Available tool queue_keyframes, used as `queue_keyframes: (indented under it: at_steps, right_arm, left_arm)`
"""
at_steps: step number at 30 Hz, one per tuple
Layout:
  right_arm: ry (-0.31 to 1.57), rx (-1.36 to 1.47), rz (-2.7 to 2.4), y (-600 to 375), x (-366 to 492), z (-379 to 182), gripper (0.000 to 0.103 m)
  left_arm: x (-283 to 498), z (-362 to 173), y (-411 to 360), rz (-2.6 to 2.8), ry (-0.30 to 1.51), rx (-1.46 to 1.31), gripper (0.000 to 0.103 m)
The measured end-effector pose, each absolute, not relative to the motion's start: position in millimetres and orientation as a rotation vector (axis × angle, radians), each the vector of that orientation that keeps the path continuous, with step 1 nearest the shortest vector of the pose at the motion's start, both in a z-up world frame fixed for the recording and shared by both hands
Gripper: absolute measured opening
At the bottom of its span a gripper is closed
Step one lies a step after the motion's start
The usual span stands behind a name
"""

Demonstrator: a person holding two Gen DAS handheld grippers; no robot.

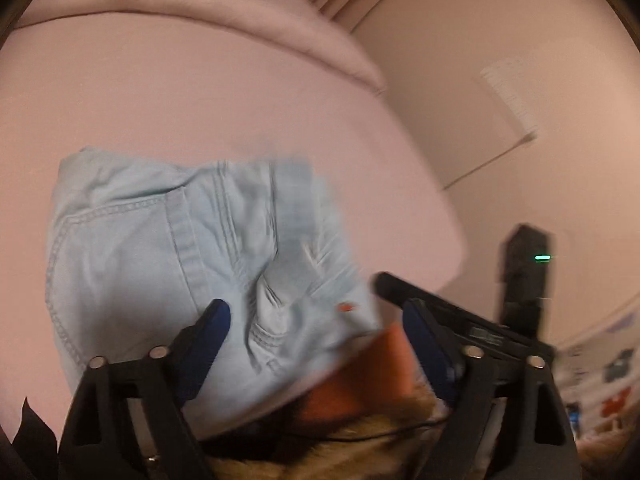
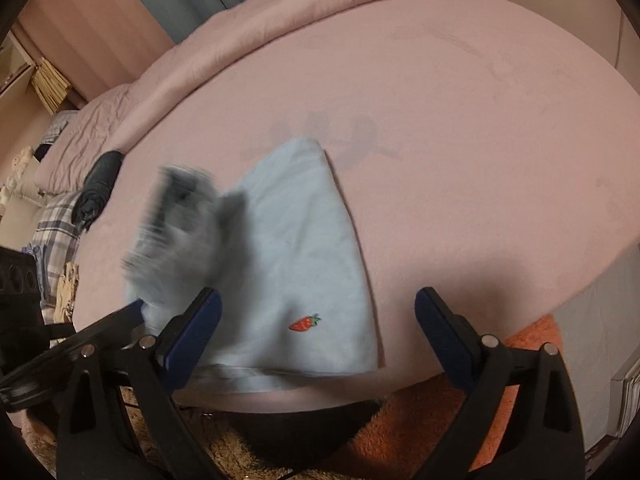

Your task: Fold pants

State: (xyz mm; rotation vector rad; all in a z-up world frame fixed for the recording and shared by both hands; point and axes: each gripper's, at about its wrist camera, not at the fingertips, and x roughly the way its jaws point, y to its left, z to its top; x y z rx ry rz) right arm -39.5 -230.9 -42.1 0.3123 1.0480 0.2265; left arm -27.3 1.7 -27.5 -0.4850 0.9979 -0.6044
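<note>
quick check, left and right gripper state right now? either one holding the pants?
Left gripper: open, jaws wide, hanging over the folded pants, gripping nothing.
Right gripper: open, jaws wide above the pants' near edge, gripping nothing.

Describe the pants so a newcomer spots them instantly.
Find the pink bed; near its front edge lies a folded bundle. Those are the pants: pale blue denim with a small red strawberry stitched on, unlike the dark roll farther left.

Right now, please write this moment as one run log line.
light blue denim pants: folded on pink bed | left gripper: jaws open | right gripper: jaws open, empty
</note>
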Motion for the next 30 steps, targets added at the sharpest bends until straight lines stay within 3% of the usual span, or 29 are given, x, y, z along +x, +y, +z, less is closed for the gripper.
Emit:
queue_keyframes:
  at_steps: [7, 9, 11, 12, 18, 21, 22, 24, 27, 30]
  right_arm:
    - [1.009, 0.275, 0.341, -195, -32, -25, 0.095]
    - [1.025, 0.237, 0.366, -175, -29, -29, 0.078]
    - [1.024, 0.228, 0.379, -160, -28, -33, 0.052]
    - [1.03, 0.227, 0.377, -154, -25, -36, 0.047]
    - [1.075, 0.14, 0.332, -137, -10, -64, 0.051]
    - [1.097, 0.159, 0.32, -141, -3, -72, 0.038]
    - [1.088, 0.163, 0.325, -144, -5, -65, 0.026]
    - [1.051, 0.203, 0.339, -152, -11, -47, 0.018]
    - [0.997, 0.29, 0.405, -164, -21, -21, 0.015]
    - [0.977, 0.178, 0.359, -164, -29, -19, 0.016]
  left_arm:
    - [-31, -26, 49, -0.284, 0.988, -0.378, 0.088]
    - [-34, -37, 62, -0.186, 1.028, -0.369, 0.088]
    - [-38, -45, 72, -0.114, 1.055, -0.375, 0.088]
    - [-40, -48, 75, -0.095, 1.064, -0.38, 0.088]
    - [-41, -51, 81, -0.039, 1.083, -0.373, 0.088]
    - [-38, -46, 76, -0.042, 1.086, -0.364, 0.088]
    - [-38, -43, 75, -0.048, 1.086, -0.36, 0.088]
    - [-47, -48, 86, -0.053, 1.089, -0.355, 0.088]
    - [-46, -52, 87, -0.05, 1.098, -0.351, 0.088]
    - [-46, -55, 88, -0.054, 1.108, -0.352, 0.088]
